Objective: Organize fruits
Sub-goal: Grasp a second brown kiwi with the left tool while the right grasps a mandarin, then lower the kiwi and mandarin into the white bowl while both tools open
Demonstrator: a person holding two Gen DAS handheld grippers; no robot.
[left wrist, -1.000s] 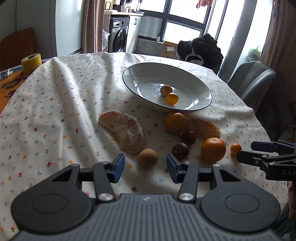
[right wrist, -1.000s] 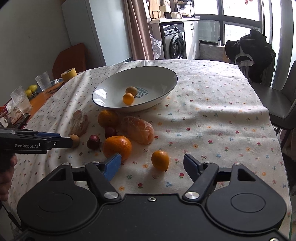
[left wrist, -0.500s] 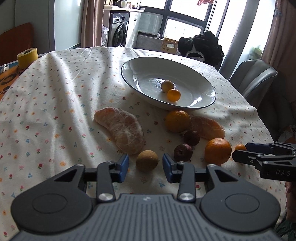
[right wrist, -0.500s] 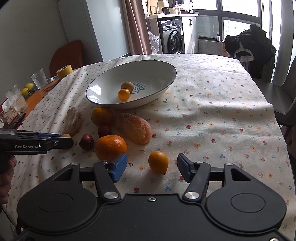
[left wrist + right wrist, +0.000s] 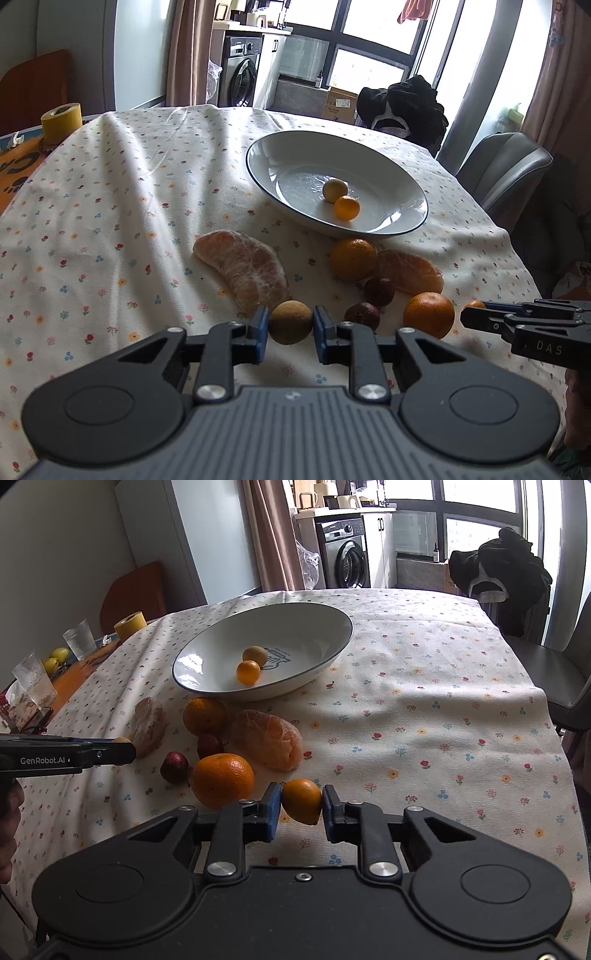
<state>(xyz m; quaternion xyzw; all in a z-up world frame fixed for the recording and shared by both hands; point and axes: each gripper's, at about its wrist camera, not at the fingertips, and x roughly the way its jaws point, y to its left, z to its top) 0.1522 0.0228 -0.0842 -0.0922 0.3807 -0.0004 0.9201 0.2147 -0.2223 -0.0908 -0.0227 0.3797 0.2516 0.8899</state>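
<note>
Left gripper [image 5: 289, 326] fingers clamp the brown fruit [image 5: 290, 322]; right gripper [image 5: 301, 805] fingers clamp the small orange [image 5: 302, 801]. Large orange [image 5: 222, 781] and peeled segments [image 5: 243, 267] crowd the counter [image 5: 424, 701] near the bowl [image 5: 314, 616].

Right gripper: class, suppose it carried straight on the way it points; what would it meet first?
The right gripper, already closed on a small orange fruit, would probably meet the peeled citrus piece first; depth is uncertain.

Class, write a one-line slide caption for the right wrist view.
Right gripper closes on a small orange fruit near the white bowl, which holds two small fruits.
</note>
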